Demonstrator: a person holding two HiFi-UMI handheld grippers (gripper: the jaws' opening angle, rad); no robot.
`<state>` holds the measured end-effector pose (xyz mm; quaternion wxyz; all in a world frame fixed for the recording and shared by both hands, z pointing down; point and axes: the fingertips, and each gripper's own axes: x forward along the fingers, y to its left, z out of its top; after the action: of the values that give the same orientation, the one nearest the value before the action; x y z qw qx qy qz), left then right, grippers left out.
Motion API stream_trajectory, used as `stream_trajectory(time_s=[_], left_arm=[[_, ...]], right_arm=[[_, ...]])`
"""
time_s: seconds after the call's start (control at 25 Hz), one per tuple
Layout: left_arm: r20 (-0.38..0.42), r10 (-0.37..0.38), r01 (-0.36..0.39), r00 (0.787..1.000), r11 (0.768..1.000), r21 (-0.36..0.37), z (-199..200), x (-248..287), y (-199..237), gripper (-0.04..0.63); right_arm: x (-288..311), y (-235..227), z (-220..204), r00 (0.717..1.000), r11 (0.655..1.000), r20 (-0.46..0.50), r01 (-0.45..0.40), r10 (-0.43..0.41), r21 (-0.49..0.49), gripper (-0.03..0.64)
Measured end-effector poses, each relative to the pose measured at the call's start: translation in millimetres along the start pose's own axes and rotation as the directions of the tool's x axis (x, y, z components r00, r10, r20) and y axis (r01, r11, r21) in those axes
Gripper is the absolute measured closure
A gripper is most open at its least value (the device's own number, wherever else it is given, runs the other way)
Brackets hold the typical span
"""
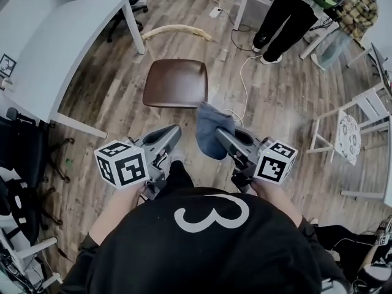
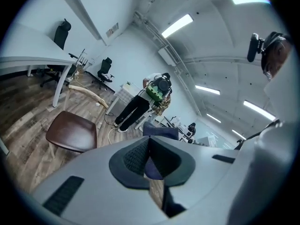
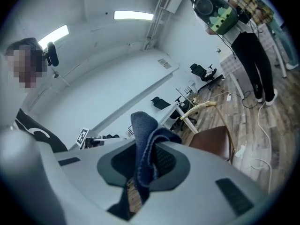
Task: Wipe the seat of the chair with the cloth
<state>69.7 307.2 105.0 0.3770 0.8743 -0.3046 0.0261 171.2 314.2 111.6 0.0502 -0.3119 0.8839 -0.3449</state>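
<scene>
My right claw (image 1: 219, 133) is clamped on a crumpled dark blue cloth (image 1: 210, 126), which hangs in the air by the near right corner of the brown padded chair seat (image 1: 176, 82). The chair stands on the wood-plank floor (image 1: 104, 112). My left claw (image 1: 174, 131) hovers just left of the cloth, jaws together and holding nothing.

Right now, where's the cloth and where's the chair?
cloth (image 1: 208, 124), head view, middle of the blue bundle.
chair (image 1: 176, 82), head view, middle of the brown seat.
</scene>
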Motion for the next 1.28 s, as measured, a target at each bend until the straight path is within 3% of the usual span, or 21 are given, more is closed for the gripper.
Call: stream_trajectory(time_s=[0.24,0.52,0.88,1.04,1.2,1.28], left_arm=[[-0.06,-0.008,0.004,0.998,0.998,-0.061,52,21,82,0.583],[-0.07,-0.004,-0.005,0.998,0.993,-0.121,97,30,162,0.583],[-0.084,0.057,-0.072,0.995,0.979,-0.192,108,37,225,0.583],[-0.078,0.085,-0.103,0.993,0.955,-0.277,111,49,259,0.583],[-0.074,0.121,-0.137,0.99,0.945,-0.295,115,60,291,0.583],[-0.07,0.129,-0.145,0.989,0.927,-0.346,114,69,313,0.583]], right_arm=[[84,-38,28,0.998,0.998,-0.025,0.055,-0.054,0.036,0.561],[168,-62,55,0.994,0.996,-0.052,0.094,-0.093,0.001,0.561],[218,-92,58,0.993,0.995,-0.083,0.086,-0.082,0.049,0.561],[238,-120,58,0.991,0.994,-0.104,0.095,-0.09,0.047,0.561],[261,-156,56,0.987,0.99,-0.126,0.113,-0.103,0.079,0.561],[275,-177,50,0.985,0.988,-0.134,0.123,-0.11,0.098,0.561]])
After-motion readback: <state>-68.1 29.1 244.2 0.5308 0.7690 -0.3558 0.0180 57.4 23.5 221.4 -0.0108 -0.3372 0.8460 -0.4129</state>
